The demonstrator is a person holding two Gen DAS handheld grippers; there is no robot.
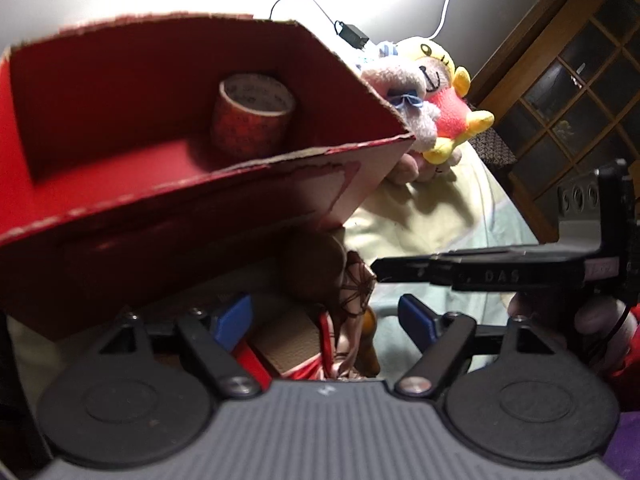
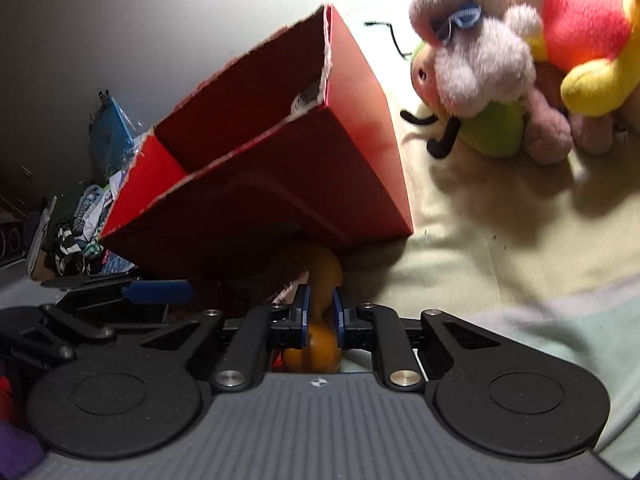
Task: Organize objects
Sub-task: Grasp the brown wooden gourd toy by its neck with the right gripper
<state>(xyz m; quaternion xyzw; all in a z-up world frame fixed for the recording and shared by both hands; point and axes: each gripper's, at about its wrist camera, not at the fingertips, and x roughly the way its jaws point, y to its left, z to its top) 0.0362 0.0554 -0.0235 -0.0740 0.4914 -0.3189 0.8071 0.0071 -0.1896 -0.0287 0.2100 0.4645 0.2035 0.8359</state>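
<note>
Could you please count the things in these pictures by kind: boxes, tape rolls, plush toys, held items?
Red cardboard box: 1
Red patterned tape roll: 1
Plush toys: 3 (fluffy white plush, yellow plush in red top, green plush)
Orange rounded object, clamped by right gripper: 1
Total: 6

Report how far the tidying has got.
Done: a tape roll already sits inside the red box. In hand: the right tongs are shut on an orange toy just below the box; the left tongs are open. Left: the plush toys lie on the bedding, outside the box.
</note>
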